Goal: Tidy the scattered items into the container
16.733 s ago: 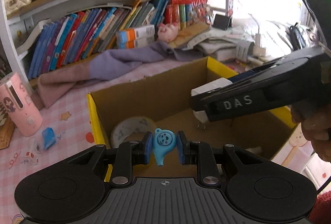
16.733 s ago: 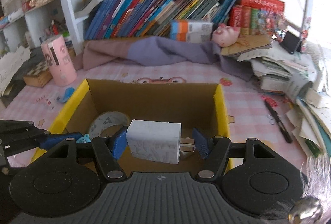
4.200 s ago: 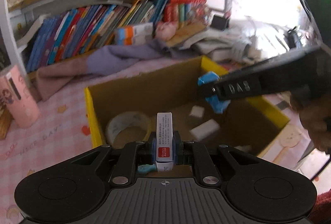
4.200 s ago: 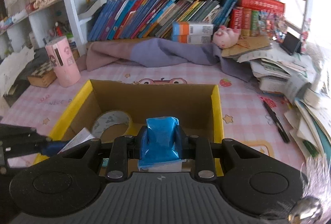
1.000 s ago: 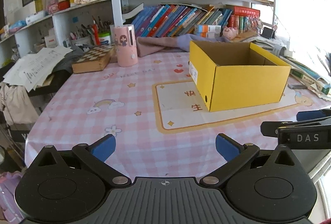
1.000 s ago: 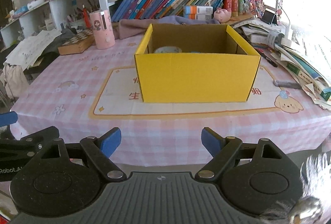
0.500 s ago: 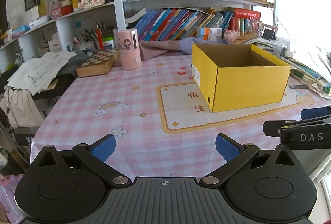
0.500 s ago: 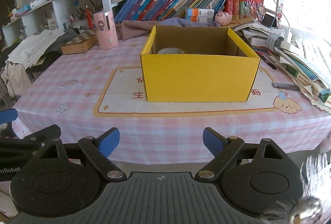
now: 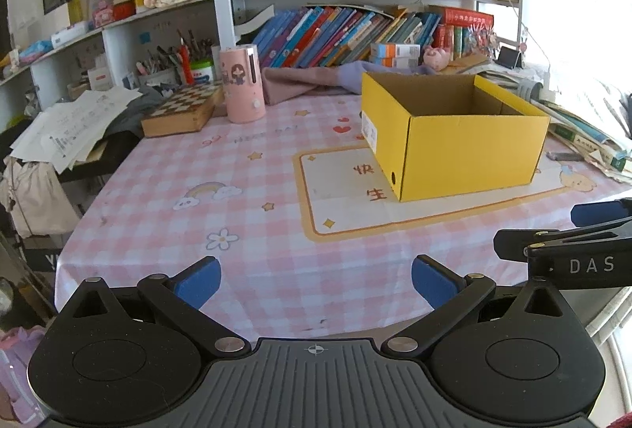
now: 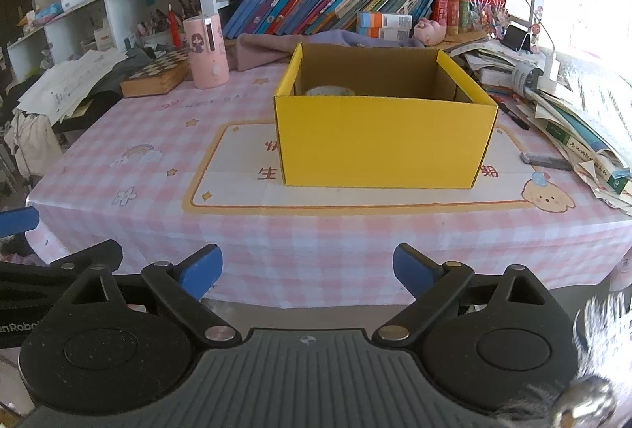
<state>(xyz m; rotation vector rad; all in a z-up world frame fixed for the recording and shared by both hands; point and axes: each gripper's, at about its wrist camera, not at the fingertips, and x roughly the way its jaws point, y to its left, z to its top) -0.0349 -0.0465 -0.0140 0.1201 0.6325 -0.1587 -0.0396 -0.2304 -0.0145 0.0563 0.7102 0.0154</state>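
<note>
Your left gripper [image 9: 316,279] hangs with its jaws spread wide and empty, and your right gripper [image 10: 307,270] has jaws opening with nothing between them, both held back off the near edge of the tabletop [image 10: 158,135]. The yellow box [image 10: 385,141] sits straight ahead of the right gripper, so that hand is nearer, its long side facing you. A tape roll [image 10: 330,91] seems to lie inside, and no loose item shows on the pink cloth.
</note>
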